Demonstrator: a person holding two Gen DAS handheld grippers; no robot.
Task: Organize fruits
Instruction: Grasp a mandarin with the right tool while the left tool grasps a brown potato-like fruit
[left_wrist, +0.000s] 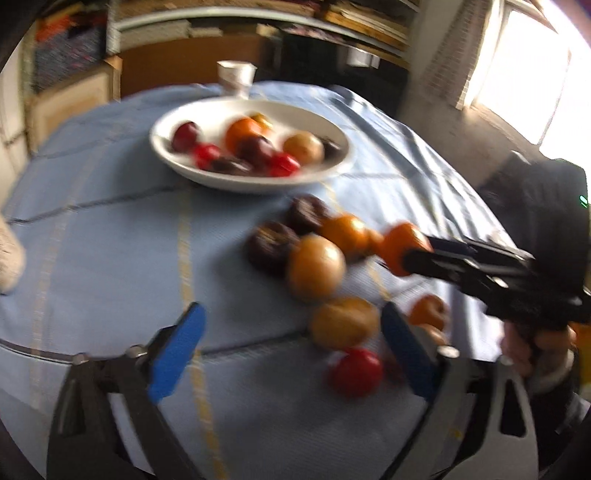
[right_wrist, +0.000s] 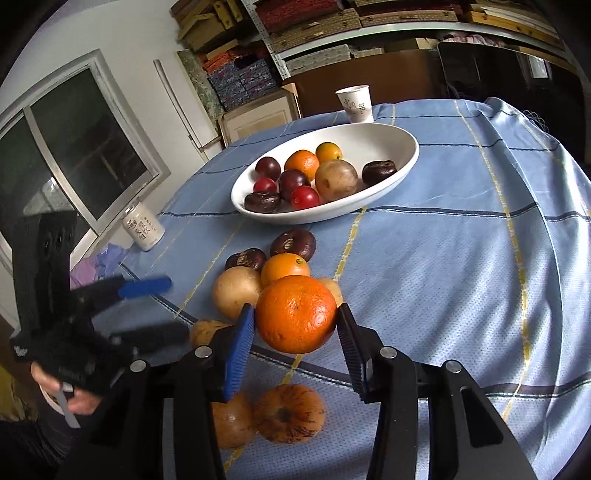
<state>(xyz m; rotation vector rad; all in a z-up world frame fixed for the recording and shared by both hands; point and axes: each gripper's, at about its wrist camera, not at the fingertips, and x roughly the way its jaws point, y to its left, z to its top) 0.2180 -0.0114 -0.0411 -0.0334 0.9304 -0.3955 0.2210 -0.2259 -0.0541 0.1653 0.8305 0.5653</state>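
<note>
My right gripper (right_wrist: 295, 314) is shut on a large orange (right_wrist: 295, 314), held a little above the blue tablecloth; the left wrist view shows the same orange (left_wrist: 400, 245) at the black finger ends. My left gripper (left_wrist: 291, 308) is open over loose fruit, its blue pads touching nothing, with a tan round fruit (left_wrist: 343, 323) lying between the fingers near the right one. A white oval bowl (right_wrist: 406, 147) further back holds several plums, oranges and dark fruits. A loose pile (right_wrist: 284, 267) of oranges, tan fruits and dark fruits lies on the cloth in front of the bowl.
A paper cup (right_wrist: 356, 103) stands behind the bowl. A white jar (right_wrist: 142, 229) sits at the table's left edge near a window. Two speckled orange fruits (right_wrist: 288, 413) lie close under my right gripper. A red fruit (left_wrist: 356, 371) lies near the front. Shelves fill the back wall.
</note>
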